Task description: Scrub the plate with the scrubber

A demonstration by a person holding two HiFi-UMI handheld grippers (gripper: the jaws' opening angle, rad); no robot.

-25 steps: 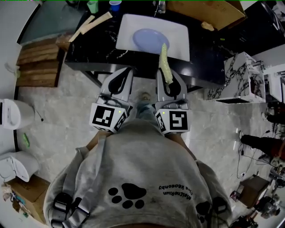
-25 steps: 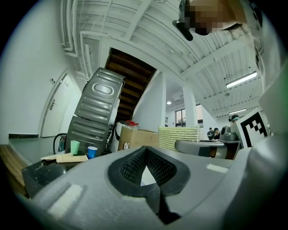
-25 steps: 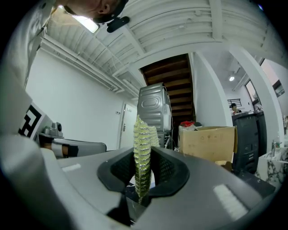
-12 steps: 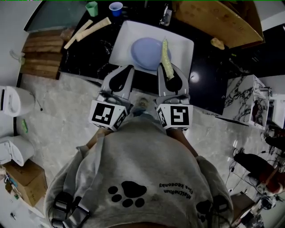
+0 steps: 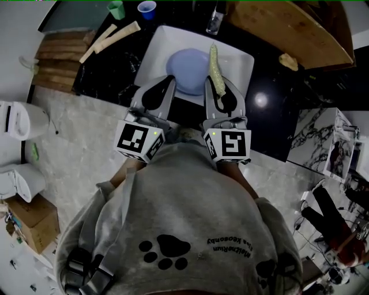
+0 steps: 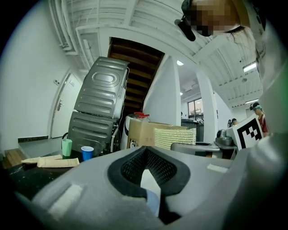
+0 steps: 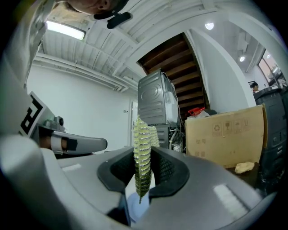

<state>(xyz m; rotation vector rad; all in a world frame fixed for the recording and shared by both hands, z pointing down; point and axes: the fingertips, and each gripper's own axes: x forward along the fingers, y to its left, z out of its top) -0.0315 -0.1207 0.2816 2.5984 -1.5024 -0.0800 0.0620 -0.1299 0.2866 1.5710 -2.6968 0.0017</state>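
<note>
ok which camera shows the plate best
The head view: most of the blue plate shows from above, lying in the white sink. The left gripper view and right gripper view each catch only a blue sliver of it at the bottom.

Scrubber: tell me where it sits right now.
Head view, upper centre: the scrubber is clamped in the right gripper, poking forward along the right edge of the blue plate in the white basin.

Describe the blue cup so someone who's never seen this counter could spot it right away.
Find the black counter with the white rectangular basin set in it. Beyond the basin's far left corner stand two small cups. The blue cup is nearer the basin, and the green cup is farther left.
</note>
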